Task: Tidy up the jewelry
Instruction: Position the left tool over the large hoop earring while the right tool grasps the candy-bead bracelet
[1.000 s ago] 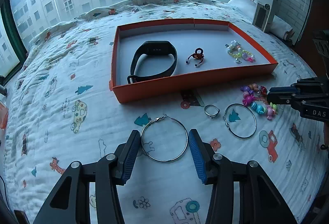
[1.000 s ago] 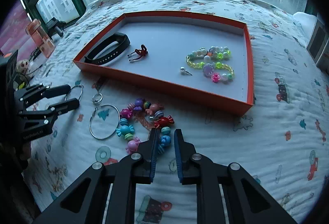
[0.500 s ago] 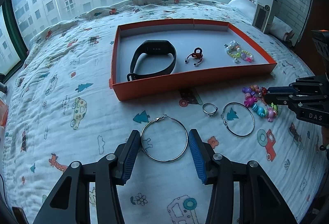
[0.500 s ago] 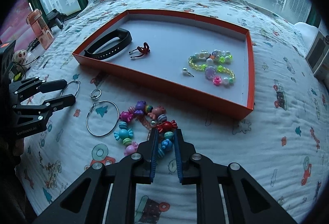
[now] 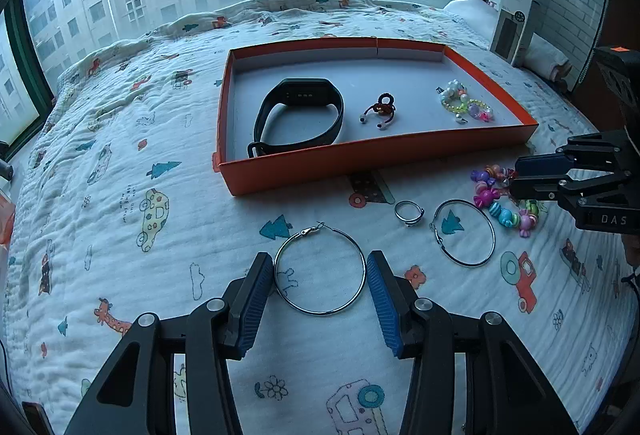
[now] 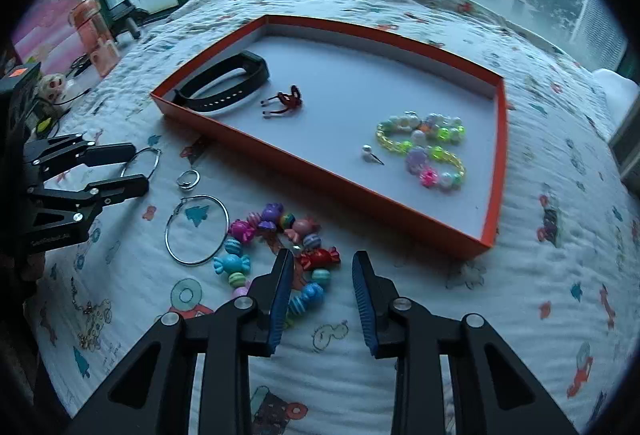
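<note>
— Orange tray (image 5: pixel 372 151) already has the black wristband (image 5: pixel 298 117), a small red charm (image 5: pixel 382 109) and a pale bead bracelet (image 6: pixel 424 149) lying in it. What is left out on the printed quilt (image 5: pixel 160 255)?

— Two hoop earrings, a small silver ring (image 5: pixel 408 213) and the candy-bead bracelet (image 6: pixel 276 247), all just in front of the tray's near wall.

— And the right gripper (image 6: pixel 320 283)?

— Its jaws have just been opening. They stand partly apart, with the near beads of the candy bracelet between them, close against the left pad; I see no pinch on them.

— The left gripper (image 5: pixel 320 287)?

— Half open, straddling the nearer hoop earring (image 5: pixel 320 271), pads just outside the wire on either side, not squeezing it.

— So which step is this?

— Picking up, I'd judge. Next, each gripper needs to close on its piece, lift clear of the quilt, and carry it over the wall into the tray. Thin hoop wire may slip from flat pads.
</note>
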Action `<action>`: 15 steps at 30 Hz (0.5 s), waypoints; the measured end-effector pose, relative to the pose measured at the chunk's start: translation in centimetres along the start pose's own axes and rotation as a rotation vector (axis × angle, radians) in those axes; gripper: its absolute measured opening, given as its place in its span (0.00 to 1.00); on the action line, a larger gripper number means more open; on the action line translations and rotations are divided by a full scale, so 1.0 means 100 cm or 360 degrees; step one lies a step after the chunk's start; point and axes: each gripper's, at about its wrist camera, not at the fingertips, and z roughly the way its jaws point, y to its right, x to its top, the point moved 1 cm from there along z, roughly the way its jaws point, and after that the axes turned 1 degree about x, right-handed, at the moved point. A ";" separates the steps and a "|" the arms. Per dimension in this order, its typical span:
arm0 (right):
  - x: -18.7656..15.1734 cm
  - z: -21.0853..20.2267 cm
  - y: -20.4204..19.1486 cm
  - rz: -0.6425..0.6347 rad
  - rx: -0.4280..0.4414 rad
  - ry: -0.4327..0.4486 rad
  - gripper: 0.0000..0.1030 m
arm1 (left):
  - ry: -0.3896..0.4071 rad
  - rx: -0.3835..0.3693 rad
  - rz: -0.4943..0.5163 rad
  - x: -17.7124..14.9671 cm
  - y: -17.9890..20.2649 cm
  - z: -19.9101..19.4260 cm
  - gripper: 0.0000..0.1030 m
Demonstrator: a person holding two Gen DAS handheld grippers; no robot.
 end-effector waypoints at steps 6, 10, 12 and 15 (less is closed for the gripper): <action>0.002 0.003 -0.004 -0.0110 0.0021 -0.0009 0.32 | 0.0000 0.0000 -0.0002 0.000 0.000 0.000 0.50; 0.000 0.002 -0.006 -0.0154 0.0010 -0.0010 0.23 | 0.0005 0.0001 -0.0004 0.002 0.000 0.001 0.50; -0.001 0.002 -0.006 -0.0155 0.0015 -0.0006 0.23 | 0.0005 0.0002 -0.0004 0.003 0.000 0.002 0.50; -0.003 0.001 -0.008 -0.0164 0.0005 0.0003 0.23 | 0.0005 0.0001 -0.0005 0.003 0.000 0.002 0.50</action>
